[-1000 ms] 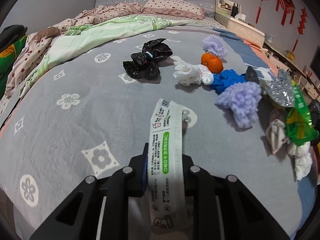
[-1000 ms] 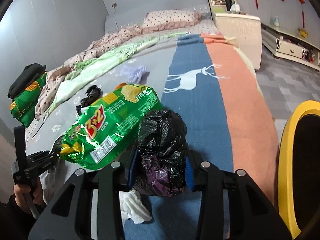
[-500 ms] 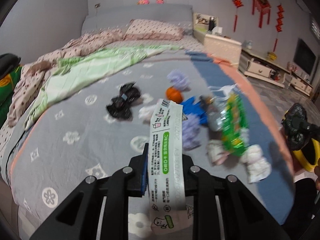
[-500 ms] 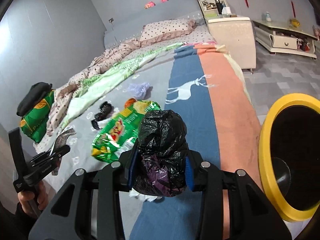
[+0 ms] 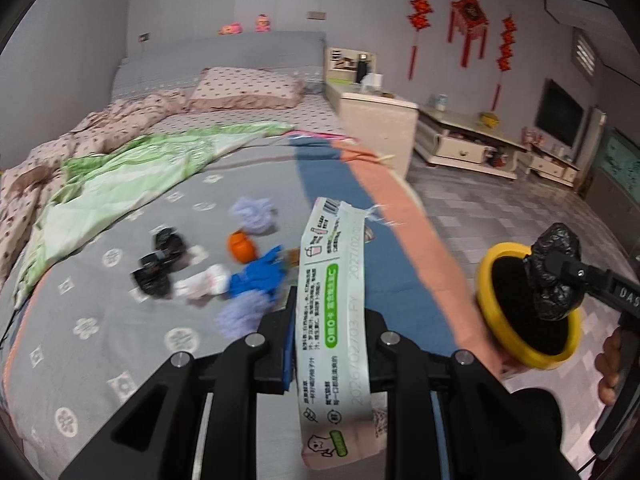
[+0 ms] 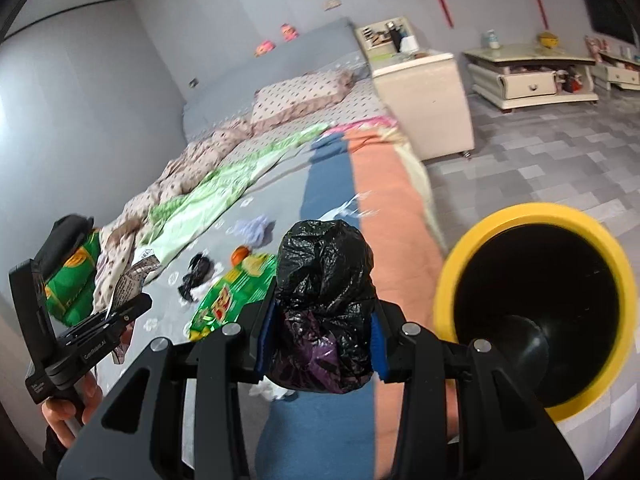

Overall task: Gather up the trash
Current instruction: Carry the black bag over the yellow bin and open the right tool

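Beside the bed's orange right edge, the round yellow-rimmed black bin (image 6: 536,312) now fills the right of the right wrist view, where a second ago only a sliver of its rim showed. Both grippers have lifted away from the grey patterned bedspread (image 5: 100,320) and swung toward it. The right gripper (image 6: 320,332) stays clamped on a crumpled black plastic bag (image 6: 324,280), which hangs near the bin's mouth in the left wrist view. The left gripper (image 5: 330,344) keeps its jaws nearly closed on a long white printed wrapper strip (image 5: 334,312). The carry looks nearly finished, with dropping both pieces next. More litter remains mid-bed: a green snack packet (image 6: 228,300), an orange fruit (image 5: 241,246) and lilac fluffy wads (image 5: 254,214).
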Tool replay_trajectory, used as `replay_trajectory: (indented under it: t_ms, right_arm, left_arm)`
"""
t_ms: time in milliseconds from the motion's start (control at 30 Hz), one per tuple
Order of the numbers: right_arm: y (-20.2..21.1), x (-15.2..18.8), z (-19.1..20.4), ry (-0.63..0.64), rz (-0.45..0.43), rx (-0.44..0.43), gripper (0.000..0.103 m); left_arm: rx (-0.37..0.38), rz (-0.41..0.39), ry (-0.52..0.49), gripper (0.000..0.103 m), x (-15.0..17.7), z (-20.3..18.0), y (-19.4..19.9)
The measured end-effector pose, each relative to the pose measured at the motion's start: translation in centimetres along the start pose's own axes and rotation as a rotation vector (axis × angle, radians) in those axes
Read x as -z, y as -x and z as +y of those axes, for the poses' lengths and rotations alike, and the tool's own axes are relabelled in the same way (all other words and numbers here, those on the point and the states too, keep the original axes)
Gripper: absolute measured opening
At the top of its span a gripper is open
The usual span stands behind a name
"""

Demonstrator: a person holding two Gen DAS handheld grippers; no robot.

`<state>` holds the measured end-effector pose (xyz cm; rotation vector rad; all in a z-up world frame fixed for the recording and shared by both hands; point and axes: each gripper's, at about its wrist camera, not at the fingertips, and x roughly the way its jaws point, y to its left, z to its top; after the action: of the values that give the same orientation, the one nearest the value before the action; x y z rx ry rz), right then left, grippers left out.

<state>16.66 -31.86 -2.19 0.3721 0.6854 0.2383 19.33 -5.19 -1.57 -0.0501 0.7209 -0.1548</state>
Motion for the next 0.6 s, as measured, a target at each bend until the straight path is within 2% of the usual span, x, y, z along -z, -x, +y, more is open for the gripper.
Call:
replay_trajectory:
  t_ms: [167, 600]
  right_arm:
    - [2.2, -1.2, -2.7, -0.029, -0.051, 0.046, 0.037]
    - [4.3, -2.6, -10.7, -0.135, -0.098, 0.146, 0.037]
  left_arm:
    - [0.11, 0.016, -0.023, 0.02, -1.3, -3.8, -1.3]
    - [0.224, 0.076, -0.103, 0.02, -2.5, -12.3, -5.9]
